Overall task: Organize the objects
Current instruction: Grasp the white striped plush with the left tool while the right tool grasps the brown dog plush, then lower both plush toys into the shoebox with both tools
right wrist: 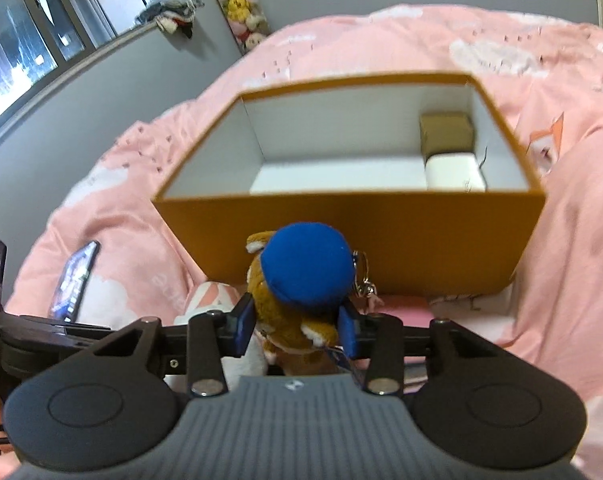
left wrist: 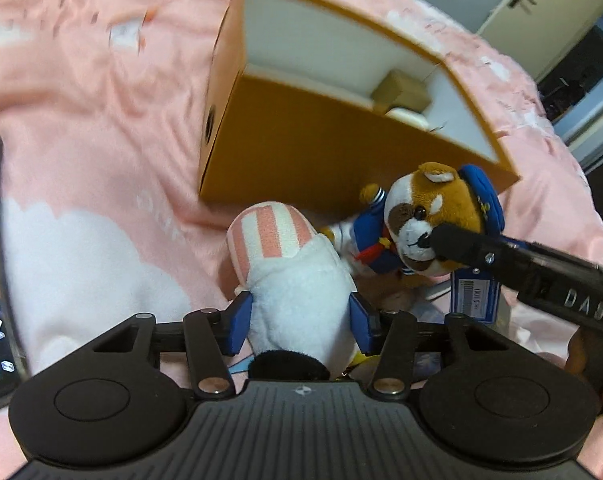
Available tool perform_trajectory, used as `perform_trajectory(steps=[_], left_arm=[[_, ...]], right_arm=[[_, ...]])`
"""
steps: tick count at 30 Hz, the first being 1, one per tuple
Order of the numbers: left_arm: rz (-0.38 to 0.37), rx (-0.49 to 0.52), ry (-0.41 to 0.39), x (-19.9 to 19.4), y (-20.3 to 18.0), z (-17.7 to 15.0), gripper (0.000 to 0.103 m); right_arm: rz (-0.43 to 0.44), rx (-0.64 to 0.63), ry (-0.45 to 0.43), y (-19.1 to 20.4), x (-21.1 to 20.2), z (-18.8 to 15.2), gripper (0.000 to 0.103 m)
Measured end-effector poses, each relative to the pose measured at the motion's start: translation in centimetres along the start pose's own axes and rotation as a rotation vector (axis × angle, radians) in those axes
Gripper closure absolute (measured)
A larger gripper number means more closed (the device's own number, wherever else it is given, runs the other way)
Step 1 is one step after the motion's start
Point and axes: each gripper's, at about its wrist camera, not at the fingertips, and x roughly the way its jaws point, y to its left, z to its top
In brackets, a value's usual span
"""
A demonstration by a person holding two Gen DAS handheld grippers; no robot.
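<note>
Left hand-held gripper [left wrist: 301, 322] pinching white plush [left wrist: 297, 292], lengthwise toward box [left wrist: 301, 148] | right hand-held gripper [right wrist: 297, 330] pinching bear [right wrist: 297, 300]

Orange box [right wrist: 353, 236] with white interior, pink cloud-print blanket [left wrist: 101, 168], pink-striped white plush [left wrist: 289, 280], brown bear [left wrist: 433, 216] in blue cap

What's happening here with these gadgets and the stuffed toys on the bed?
A person is tidying toys using two hand-held grippers. The left gripper is clamped on a white plush with pink stripes, and the right gripper is clamped on a brown dog plush in a blue cap. Both toys are just in front of an open orange box on the pink blanket. The box already holds a small brown package and a white item.
</note>
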Motion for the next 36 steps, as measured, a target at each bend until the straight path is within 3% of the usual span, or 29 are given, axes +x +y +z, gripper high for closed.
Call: perform_trajectory(steps=[8,12,16,23,30,36], left_arm=[[-0.028,0.185,-0.216,-6.4,-4.3,2.4,0.045],[-0.021,0.275,-0.282,-7.7,-6.5,5.2,0.045],[0.02,0.401,-0.342,-7.6,-8.8,8.1,0.045],[0.096,0.526,-0.251,-0.4,-10.0,12.7,0.045],[0.072,0.492,-0.11,5.7,-8.5,15.1,0.048],[0.102,0.478,-0.086,9.0,-8.0,16.6,0.05]], right_arm=[[0.005,-0.002,-0.096,-0.5,-5.2,3.4,0.059],[0.045,0.023,-0.103,-1.3,-6.7,6.7,0.059],[0.032,-0.001,-0.097,-1.7,-6.9,10.3,0.059],[-0.062,-0.006,0.011,-4.1,-1.6,14.6,0.061],[-0.083,0.073,0.07,-7.2,5.0,16.0,0.065],[-0.087,0.128,0.091,-9.2,9.7,17.2,0.066]])
